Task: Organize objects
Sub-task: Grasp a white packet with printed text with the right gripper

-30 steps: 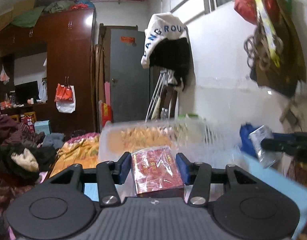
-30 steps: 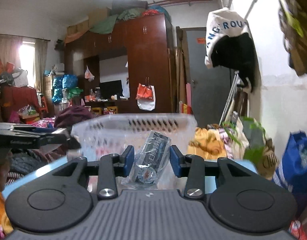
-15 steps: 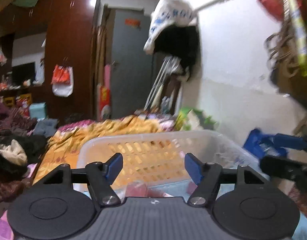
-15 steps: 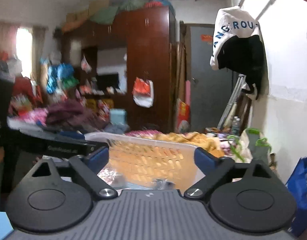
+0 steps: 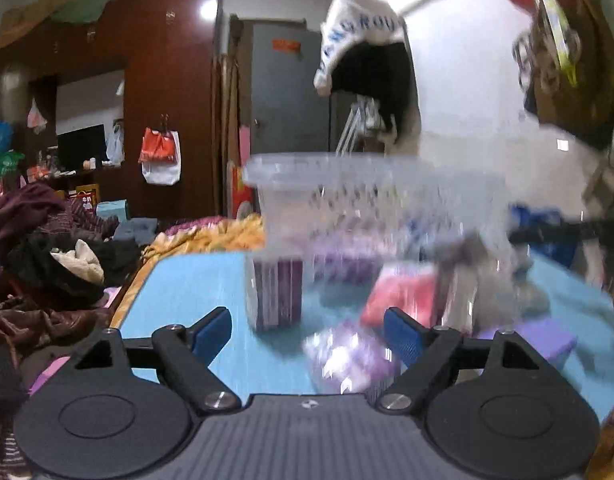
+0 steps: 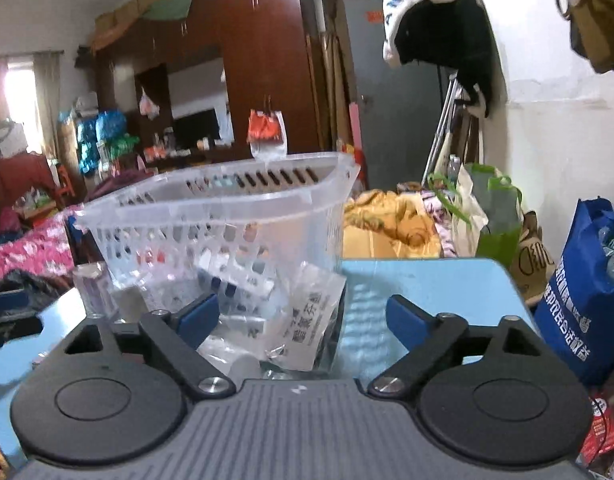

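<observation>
A clear slotted plastic basket (image 6: 227,208) stands on the light blue table (image 6: 427,280); in the left wrist view the basket (image 5: 367,200) is blurred. Boxes and packets show through its wall, among them a red packet (image 5: 399,296). My left gripper (image 5: 307,332) is low over the table with its jaws opening. A shiny purple packet (image 5: 347,356) lies between its fingers, untouched by the pads. A purple striped can (image 5: 273,296) stands just ahead. My right gripper (image 6: 303,320) has wide jaws that are closing. A white printed packet (image 6: 311,320) leans on the basket between its fingers, unpressed.
A purple block (image 5: 547,340) lies on the table at the right. A blue shopping bag (image 6: 579,292) and a green and white bag (image 6: 495,216) stand past the table's right edge. Piled clothes (image 5: 55,264) lie left of the table.
Both grippers let go of their packets, the red one and the clear one, above the basket. Both then sank to table level, so the basket now stands higher in view.
</observation>
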The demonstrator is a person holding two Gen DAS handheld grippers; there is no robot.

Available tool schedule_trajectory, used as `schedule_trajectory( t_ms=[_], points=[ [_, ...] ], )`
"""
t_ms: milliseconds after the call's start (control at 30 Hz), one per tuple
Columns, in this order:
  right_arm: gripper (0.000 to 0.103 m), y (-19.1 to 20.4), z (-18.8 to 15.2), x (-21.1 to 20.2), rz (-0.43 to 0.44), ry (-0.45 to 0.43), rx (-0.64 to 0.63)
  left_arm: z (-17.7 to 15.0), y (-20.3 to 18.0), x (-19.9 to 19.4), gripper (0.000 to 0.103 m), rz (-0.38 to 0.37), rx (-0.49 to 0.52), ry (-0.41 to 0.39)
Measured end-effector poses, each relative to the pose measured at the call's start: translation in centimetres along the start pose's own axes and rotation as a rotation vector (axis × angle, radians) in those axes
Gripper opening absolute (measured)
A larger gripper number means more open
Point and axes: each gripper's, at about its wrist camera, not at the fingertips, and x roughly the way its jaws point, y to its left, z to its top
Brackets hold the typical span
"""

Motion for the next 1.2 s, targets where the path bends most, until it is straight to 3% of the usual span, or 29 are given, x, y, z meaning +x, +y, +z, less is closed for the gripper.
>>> schedule_trajectory(
  t_ms=[67, 200, 233, 433, 667, 733, 767, 800, 1033, 1200],
  points=[
    [0.08, -0.1, -0.1, 0.9, 0.017, 0.035, 0.017, -0.4, -0.6, 0.1, 0.086, 0.014, 0.039, 0.017],
    [0.051, -0.6, -0.7, 1.9, 0.03, 0.084, 0.043, -0.5, -0.9, -0.3, 0.086, 0.025, 0.061, 0.0],
    [0.048, -0.6, -0.9, 1.8, 0.027, 0.086, 0.041, -0.6, -1.0, -0.6, 0.086, 0.018, 0.061, 0.0],
    [0.044, 0.3, -2.1, -1.2, 0.009, -0.007, 0.014, -1.6, -2.7, -0.6, 0.086, 0.016, 0.098, 0.0],
    [0.043, 1.9, -3.5, -4.5, 0.07, -0.108, 0.005, -2.3, -3.6, 0.4, 0.086, 0.042, 0.1, 0.022],
    [0.043, 2.2, -3.7, -4.8, 0.073, -0.123, 0.001, -2.3, -3.5, 0.5, 0.079, 0.045, 0.08, 0.026],
    [0.043, 2.3, -3.7, -4.8, 0.079, -0.125, 0.001, -2.3, -3.4, 0.5, 0.067, 0.048, 0.072, 0.024],
    [0.043, 2.4, -3.6, -4.6, 0.088, -0.128, 0.001, -2.4, -3.3, 0.5, 0.061, 0.056, 0.067, 0.022],
    [0.042, 2.5, -3.8, -4.0, 0.094, -0.132, -0.002, -2.4, -2.8, -1.1, 0.06, 0.06, 0.042, -0.117],
    [0.042, 2.8, -4.2, -4.2, 0.085, -0.146, -0.017, -2.1, -2.4, -1.6, 0.06, 0.029, 0.035, -0.154]
  ],
)
